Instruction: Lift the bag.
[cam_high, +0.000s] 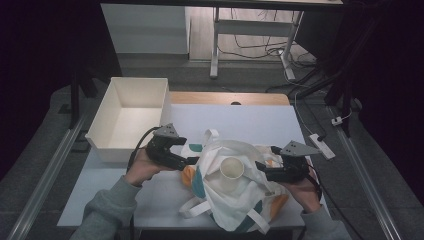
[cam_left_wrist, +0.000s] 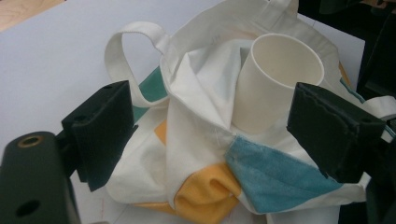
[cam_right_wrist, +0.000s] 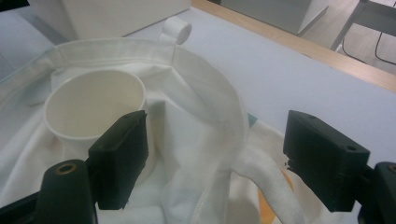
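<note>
Paper cup (cam_high: 232, 168) sits upright inside the tote bag (cam_high: 235, 200) near the tabletop's (cam_high: 250, 117) front edge. Left gripper (cam_high: 192, 161) and right gripper (cam_high: 260, 167) flank the bag, both with jaws spread wide, holding nothing.

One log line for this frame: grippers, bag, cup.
left gripper: open, at bag edge | right gripper: open, bag rim between jaws | cup: upright in tote bag

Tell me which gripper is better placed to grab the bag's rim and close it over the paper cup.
Probably the right gripper: in its own view the tote bag's hemmed rim runs between its open jaws, beside the paper cup. The left gripper faces bunched cloth.
</note>
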